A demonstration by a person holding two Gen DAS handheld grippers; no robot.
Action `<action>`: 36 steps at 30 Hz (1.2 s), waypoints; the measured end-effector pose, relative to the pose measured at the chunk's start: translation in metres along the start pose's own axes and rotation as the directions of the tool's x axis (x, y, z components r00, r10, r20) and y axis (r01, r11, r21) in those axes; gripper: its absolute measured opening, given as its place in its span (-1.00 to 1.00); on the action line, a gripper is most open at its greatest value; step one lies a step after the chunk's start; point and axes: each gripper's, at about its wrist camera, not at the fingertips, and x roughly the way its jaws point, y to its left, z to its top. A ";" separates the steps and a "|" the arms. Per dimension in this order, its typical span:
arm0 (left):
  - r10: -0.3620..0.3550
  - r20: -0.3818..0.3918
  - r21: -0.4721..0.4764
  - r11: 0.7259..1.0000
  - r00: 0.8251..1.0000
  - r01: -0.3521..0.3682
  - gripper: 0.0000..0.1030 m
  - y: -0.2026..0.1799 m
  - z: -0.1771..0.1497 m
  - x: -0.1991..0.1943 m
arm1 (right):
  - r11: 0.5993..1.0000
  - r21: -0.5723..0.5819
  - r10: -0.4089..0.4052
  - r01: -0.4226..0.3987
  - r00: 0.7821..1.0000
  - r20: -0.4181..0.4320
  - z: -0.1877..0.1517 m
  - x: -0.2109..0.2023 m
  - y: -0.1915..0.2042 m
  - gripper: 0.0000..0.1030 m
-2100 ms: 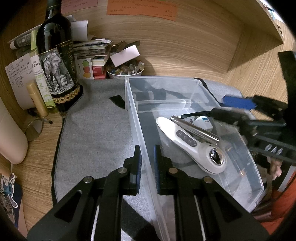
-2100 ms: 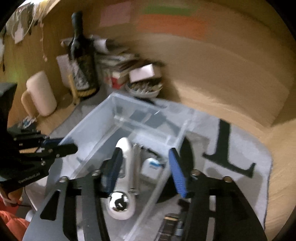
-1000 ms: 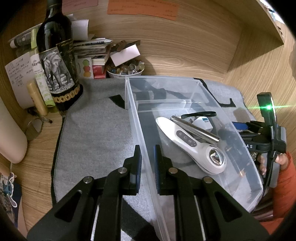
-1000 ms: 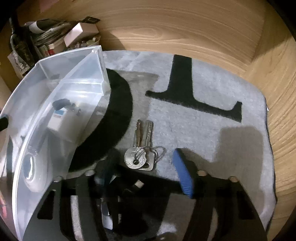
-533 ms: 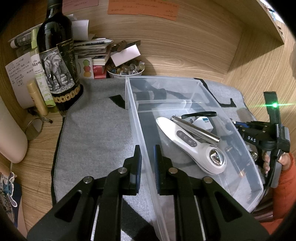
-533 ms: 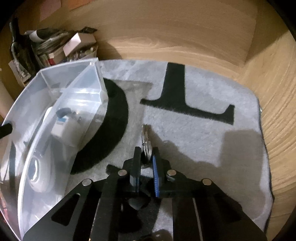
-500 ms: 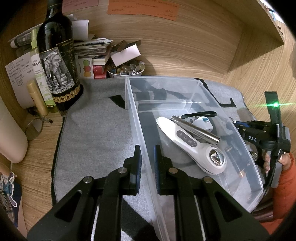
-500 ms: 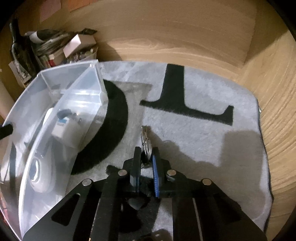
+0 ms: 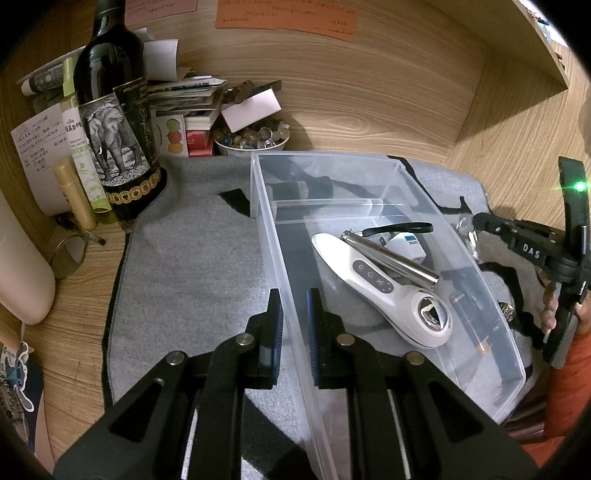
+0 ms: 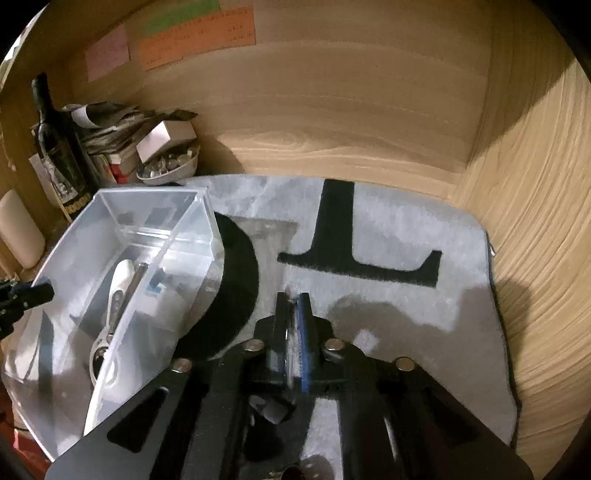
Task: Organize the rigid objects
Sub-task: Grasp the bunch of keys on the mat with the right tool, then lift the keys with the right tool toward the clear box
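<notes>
Two grippers clamped: left gripper (image 9: 294, 325) on clear bin (image 9: 373, 177) wall, right gripper (image 10: 294, 325) on keys (image 9: 468, 236).

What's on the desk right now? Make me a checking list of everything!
Surface: grey mat with black letters, on a wooden desk.
Job's things: clear bin holding a white handheld device, a metal tube and a small white box; keys outside it.
Clutter: wine bottle, bowl of stones, paper stack.
Grippers: left gripper shut on the bin's wall; right gripper shut on the keys, above the mat.
Cables: nothing seen for sure; a black loop lies in the bin.
Surroundings: wooden wall with sticky notes; an orange sleeve.
</notes>
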 end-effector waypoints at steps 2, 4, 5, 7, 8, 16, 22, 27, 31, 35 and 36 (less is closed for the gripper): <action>0.000 0.000 0.001 1.000 1.000 0.000 -0.76 0.000 0.000 0.000 | 1.000 -0.004 -0.001 0.001 1.000 0.013 0.003 -0.003 0.002 -0.94; 0.001 0.000 0.001 1.000 1.000 -0.001 -0.76 0.000 0.000 0.000 | 1.000 -0.011 0.006 -0.006 1.000 0.009 0.006 -0.004 0.004 -0.94; 0.001 0.000 0.002 1.000 1.000 -0.001 -0.76 0.000 0.000 0.000 | 1.000 -0.010 0.011 -0.011 1.000 0.001 0.006 -0.004 0.004 -0.94; 0.000 0.000 0.000 1.000 1.000 0.000 -0.76 0.000 0.000 0.000 | 1.000 -0.014 -0.006 0.006 1.000 -0.017 0.006 -0.001 0.005 -0.92; 0.000 0.000 0.000 1.000 1.000 0.000 -0.76 0.000 0.000 0.000 | 1.000 -0.024 -0.013 0.012 0.999 -0.032 0.005 0.002 0.005 -0.89; 0.003 0.001 -0.001 1.000 1.000 -0.003 -0.76 -0.001 0.000 0.000 | 0.996 -0.088 -0.016 0.001 0.984 -0.177 -0.010 0.047 0.013 -0.29; 0.002 0.001 -0.001 1.000 1.000 -0.002 -0.76 -0.001 0.000 0.000 | 0.994 -0.107 -0.008 -0.015 0.977 -0.214 -0.012 0.068 0.012 -0.30; 0.002 0.001 -0.001 1.000 1.000 -0.002 -0.76 0.000 0.000 0.000 | 0.993 -0.112 -0.004 -0.019 0.980 -0.198 -0.013 0.066 0.015 -0.45; 0.002 0.000 -0.002 1.000 1.000 -0.002 -0.76 0.000 0.000 -0.001 | 0.994 -0.104 0.001 -0.019 0.985 -0.170 -0.013 0.059 0.018 -0.48; 0.001 0.001 -0.001 1.000 1.000 -0.001 -0.76 0.000 0.000 -0.001 | 0.997 -0.076 0.005 -0.014 0.993 -0.121 -0.009 0.047 0.017 -0.48; 0.002 0.001 -0.001 1.000 1.000 -0.002 -0.76 -0.001 0.000 0.000 | 0.997 -0.070 0.007 -0.015 0.994 -0.105 -0.007 0.043 0.017 -0.48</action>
